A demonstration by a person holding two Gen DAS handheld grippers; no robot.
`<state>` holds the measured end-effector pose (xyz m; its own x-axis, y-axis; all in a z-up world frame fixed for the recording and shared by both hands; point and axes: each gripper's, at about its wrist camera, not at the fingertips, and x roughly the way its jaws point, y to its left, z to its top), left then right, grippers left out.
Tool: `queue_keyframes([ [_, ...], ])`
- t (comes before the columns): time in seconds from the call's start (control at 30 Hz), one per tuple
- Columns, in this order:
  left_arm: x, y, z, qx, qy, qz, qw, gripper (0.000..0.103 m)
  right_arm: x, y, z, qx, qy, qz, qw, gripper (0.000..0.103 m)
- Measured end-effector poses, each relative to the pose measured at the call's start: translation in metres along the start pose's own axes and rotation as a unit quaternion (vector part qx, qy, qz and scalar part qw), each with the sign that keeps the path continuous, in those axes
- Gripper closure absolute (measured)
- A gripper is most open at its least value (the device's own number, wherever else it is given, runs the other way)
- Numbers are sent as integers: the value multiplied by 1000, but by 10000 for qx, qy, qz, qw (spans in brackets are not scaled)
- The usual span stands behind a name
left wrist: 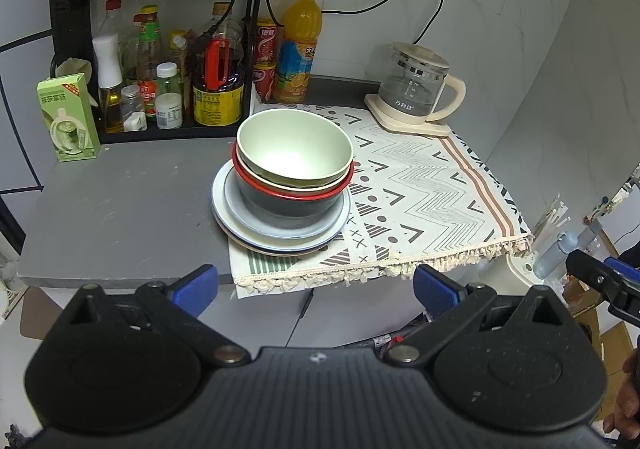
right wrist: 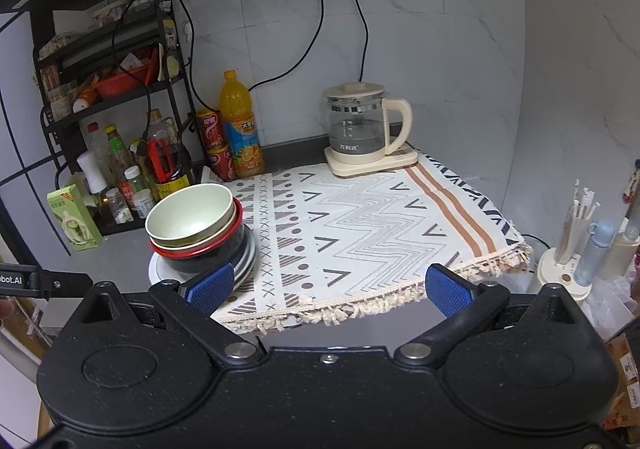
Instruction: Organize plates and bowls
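A pale green bowl (left wrist: 294, 147) sits nested in a cream bowl and a red-rimmed black bowl (left wrist: 288, 203), all on a stack of plates (left wrist: 236, 217) at the left edge of the patterned cloth (left wrist: 432, 201). My left gripper (left wrist: 316, 287) hangs open just before the counter edge, short of the stack, with nothing between its blue pads. In the right wrist view the same bowl stack (right wrist: 192, 221) stands on the plates (right wrist: 160, 269) at the left. My right gripper (right wrist: 330, 287) is open and empty in front of the cloth's fringe (right wrist: 360, 301).
A glass kettle (left wrist: 416, 89) on a cream base stands at the cloth's far right. A black rack of bottles (left wrist: 160, 69), red cans and an orange juice bottle (left wrist: 298, 49) line the back. A green carton (left wrist: 68, 119) sits on the grey counter (left wrist: 120, 217). Bottles and straws (right wrist: 580, 233) stand right.
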<state>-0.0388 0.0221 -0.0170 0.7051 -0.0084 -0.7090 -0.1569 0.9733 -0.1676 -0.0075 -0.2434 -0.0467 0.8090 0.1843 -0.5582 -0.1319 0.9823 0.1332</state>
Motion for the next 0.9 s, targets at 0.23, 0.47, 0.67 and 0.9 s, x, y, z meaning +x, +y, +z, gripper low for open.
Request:
queue_keyframes([
  [0.23,-8,2,-3,85,-26,57,9999,0,-8,4,-2,37,45,154,9999,0],
  [0.47,-11,2,-7,105,-17,64,9999,0,-9,8,-3,12,84,208,9997,0],
  [0.67,-10,4,-7,131,11,82,9999,0,-7,8,-3,10,106,206,9997,0],
  [0.9,-9,1,-6,195,34,51,9998,0,-6,8,-3,11,115,213,9997,0],
])
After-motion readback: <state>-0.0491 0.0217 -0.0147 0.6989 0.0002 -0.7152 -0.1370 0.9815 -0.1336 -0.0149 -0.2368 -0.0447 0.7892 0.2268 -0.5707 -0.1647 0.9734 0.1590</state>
